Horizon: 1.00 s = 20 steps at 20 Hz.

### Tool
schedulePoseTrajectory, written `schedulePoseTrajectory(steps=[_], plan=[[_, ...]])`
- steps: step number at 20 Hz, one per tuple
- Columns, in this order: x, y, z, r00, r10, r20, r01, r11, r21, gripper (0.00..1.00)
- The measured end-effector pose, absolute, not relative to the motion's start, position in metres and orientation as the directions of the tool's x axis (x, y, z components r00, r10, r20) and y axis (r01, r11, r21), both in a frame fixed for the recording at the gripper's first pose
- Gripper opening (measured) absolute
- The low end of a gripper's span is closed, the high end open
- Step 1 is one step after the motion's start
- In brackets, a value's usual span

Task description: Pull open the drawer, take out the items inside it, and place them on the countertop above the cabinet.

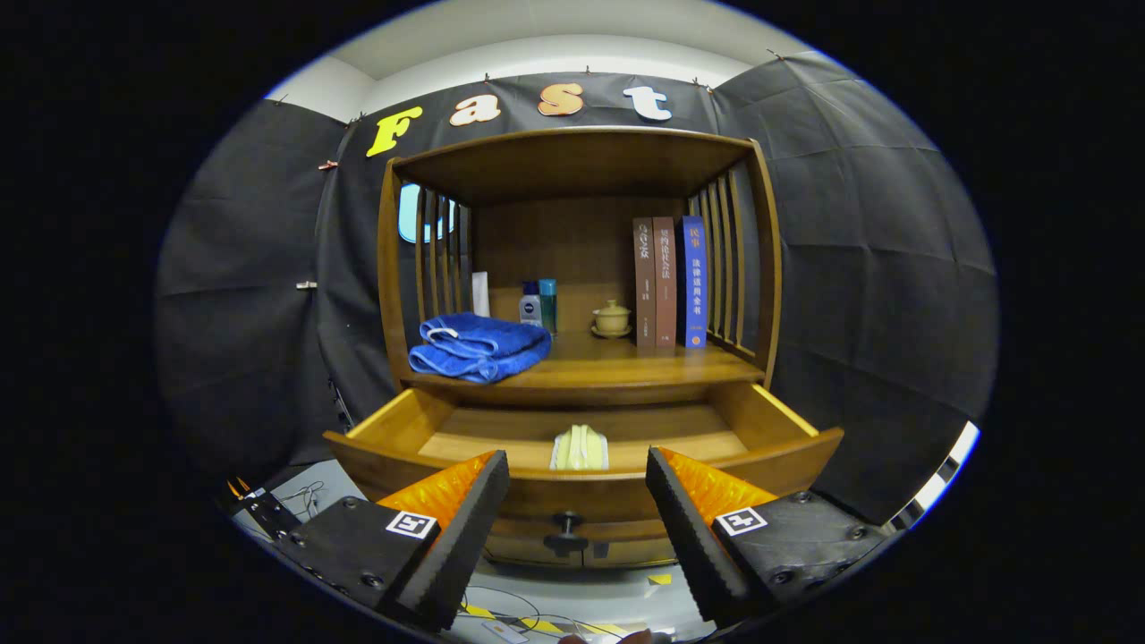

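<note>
Already pulled open, the brown wooden drawer (586,483) holds one pale yellow folded cloth (580,447); gripper (577,505) fingers spread apart, empty, just before the drawer front. Removal remains.

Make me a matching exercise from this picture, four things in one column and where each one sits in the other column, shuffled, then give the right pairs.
Things:
1. blue towel
2. pale folded cloth
3. books
4. drawer knob

Places:
A. below and between the open claw's fingers
B. inside the open drawer
C. upright beside the countertop's right slats
D. left part of the countertop

Pairs: 1-D, 2-B, 3-C, 4-A
</note>
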State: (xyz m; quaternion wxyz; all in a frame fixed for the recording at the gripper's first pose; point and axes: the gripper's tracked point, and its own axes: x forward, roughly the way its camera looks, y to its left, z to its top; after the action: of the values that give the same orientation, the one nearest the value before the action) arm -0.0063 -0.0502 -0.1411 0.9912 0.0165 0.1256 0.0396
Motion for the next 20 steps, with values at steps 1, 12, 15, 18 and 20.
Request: schedulePoseTrajectory(steps=[1, 12, 15, 18, 20], plan=[[-0.001, -0.049, -0.135, 0.953, 0.091, -0.289, -0.078, 0.995, 0.057, 0.98], [0.130, -0.042, -0.223, 0.668, 0.060, -0.742, -0.091, 0.996, -0.001, 0.99], [0.151, -0.044, -0.259, 0.606, 0.016, -0.795, -0.068, 0.997, -0.032, 0.98], [0.167, -0.045, -0.289, 0.557, -0.016, -0.831, -0.038, 0.998, -0.044, 0.96], [0.171, -0.040, -0.305, 0.521, -0.010, -0.853, -0.018, 1.000, -0.022, 0.80]])
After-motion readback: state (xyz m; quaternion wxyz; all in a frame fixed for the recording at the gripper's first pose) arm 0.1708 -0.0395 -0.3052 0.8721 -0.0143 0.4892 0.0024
